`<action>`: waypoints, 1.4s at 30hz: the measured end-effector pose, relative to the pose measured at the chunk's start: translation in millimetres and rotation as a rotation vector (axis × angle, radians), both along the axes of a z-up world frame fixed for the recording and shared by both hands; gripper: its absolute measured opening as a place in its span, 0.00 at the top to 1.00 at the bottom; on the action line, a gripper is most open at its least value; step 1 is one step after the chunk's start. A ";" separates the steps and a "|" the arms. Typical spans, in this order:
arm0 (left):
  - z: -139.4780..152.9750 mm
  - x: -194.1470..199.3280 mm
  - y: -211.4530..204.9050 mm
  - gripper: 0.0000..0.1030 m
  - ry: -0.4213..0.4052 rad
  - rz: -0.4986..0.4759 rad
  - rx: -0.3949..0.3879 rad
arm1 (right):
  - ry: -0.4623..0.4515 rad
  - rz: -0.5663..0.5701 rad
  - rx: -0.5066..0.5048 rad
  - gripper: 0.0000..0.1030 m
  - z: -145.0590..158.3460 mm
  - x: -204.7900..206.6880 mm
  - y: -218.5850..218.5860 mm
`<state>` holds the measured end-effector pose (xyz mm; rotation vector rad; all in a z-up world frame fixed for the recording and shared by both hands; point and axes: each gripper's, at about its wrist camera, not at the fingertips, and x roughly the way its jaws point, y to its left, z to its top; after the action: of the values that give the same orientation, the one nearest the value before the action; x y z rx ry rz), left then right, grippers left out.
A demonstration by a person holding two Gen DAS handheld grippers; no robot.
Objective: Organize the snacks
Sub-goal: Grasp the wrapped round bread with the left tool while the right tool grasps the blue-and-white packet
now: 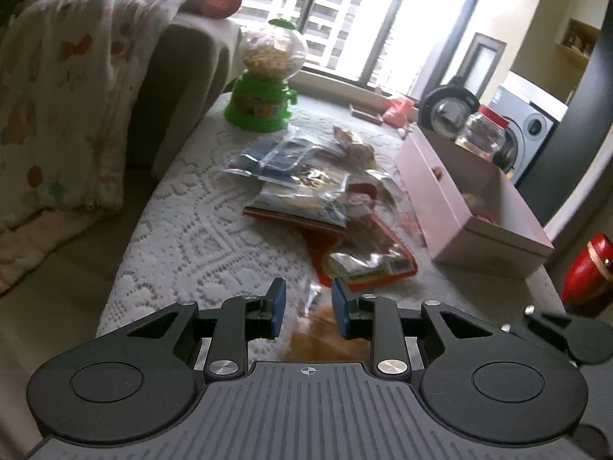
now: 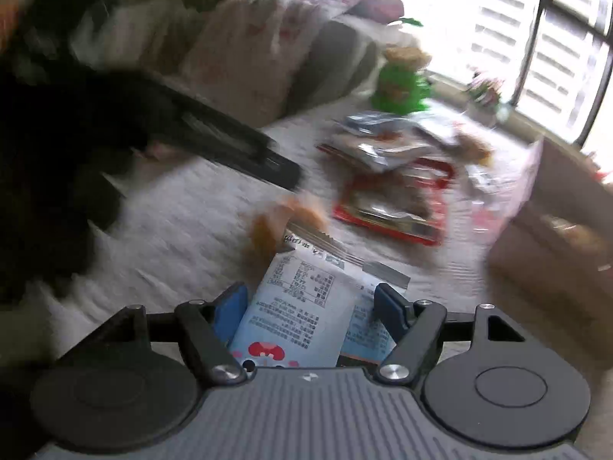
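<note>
My left gripper [image 1: 307,301] is shut on a clear bag of orange-brown snacks [image 1: 318,329], which hangs between its blue pads just above the lace tablecloth [image 1: 184,230]. The right wrist view shows the same bag [image 2: 285,218] under the dark left gripper [image 2: 268,161]. My right gripper [image 2: 311,297] has its jaws wide apart. A light-blue printed packet [image 2: 302,306] lies between its fingers, and the pads do not visibly press on it. A pile of snack packets [image 1: 306,191] sits mid-table, with a red packet [image 1: 367,257] nearest me.
An open pink box [image 1: 459,199] stands at the right of the table, with a red-lidded jar [image 1: 482,134] behind it. A green candy dispenser [image 1: 268,88] stands at the far end. A blanket-covered sofa [image 1: 65,96] borders the left. A red object [image 1: 590,272] sits beyond the right edge.
</note>
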<state>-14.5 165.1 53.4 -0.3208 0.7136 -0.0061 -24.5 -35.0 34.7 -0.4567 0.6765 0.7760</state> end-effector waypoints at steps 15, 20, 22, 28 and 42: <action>23.7 187.4 -48.8 0.71 -0.024 -0.177 -0.103 | 0.054 -0.312 0.271 0.28 -13.3 34.1 -104.8; -1.8 253.0 -85.2 0.71 0.046 -0.210 0.091 | 0.133 -0.362 0.417 0.28 -21.5 39.1 -130.3; -11.0 260.1 -93.6 0.76 0.063 -0.251 0.151 | 0.164 -0.378 0.463 0.28 -23.5 42.1 -139.0; -18.8 235.6 -88.0 0.73 0.091 -0.395 0.297 | 0.170 -0.369 0.481 0.26 -23.0 40.2 -141.8; -8.9 125.2 -53.8 0.74 0.118 -0.466 0.213 | 0.140 -0.340 0.413 0.22 -24.6 38.9 -130.0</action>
<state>110.7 111.3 44.5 0.0550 0.8849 -0.3532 14.4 -165.0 10.1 0.0893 0.6799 0.6053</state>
